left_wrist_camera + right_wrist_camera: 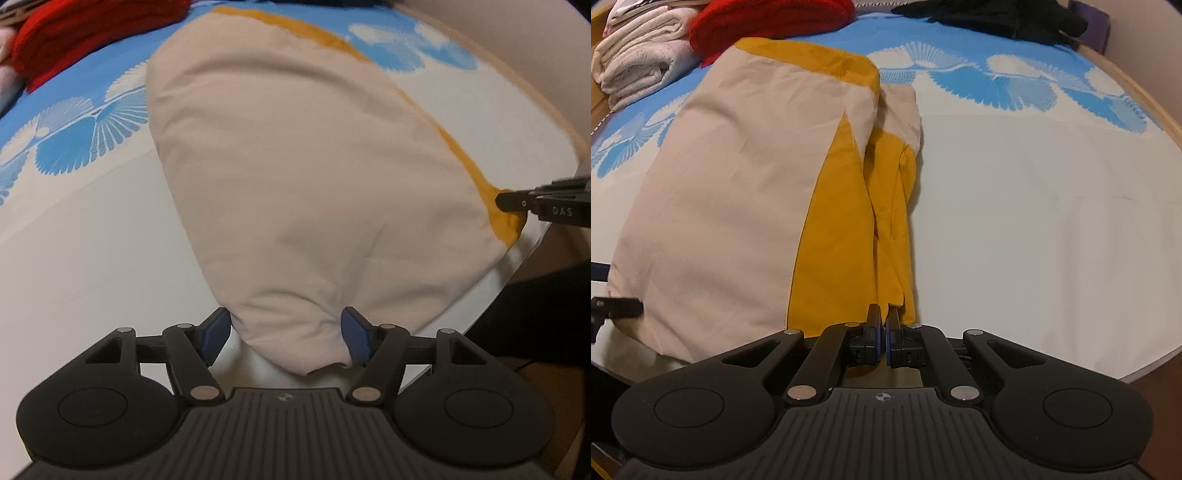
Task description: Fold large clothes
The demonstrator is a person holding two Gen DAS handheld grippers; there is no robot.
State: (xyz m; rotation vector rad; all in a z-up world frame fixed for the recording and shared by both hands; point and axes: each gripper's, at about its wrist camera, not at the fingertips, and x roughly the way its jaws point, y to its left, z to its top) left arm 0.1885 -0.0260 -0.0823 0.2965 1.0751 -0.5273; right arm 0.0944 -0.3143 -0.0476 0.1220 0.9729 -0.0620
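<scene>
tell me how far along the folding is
Done: the beige-and-yellow garment lies folded lengthwise on the bed. In hand: the right gripper pinches its yellow edge; the left gripper stands open around the beige corner. Left: a crosswise fold, probably, then stacking.

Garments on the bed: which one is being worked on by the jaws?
The beige-and-yellow garment, spread out nearest the grippers; the red, white and black ones lie untouched at the far edge.

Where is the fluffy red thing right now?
The red garment lies at the far left of the bed in the right wrist view, between the folded white clothes and the beige-and-yellow garment's top edge.
</scene>
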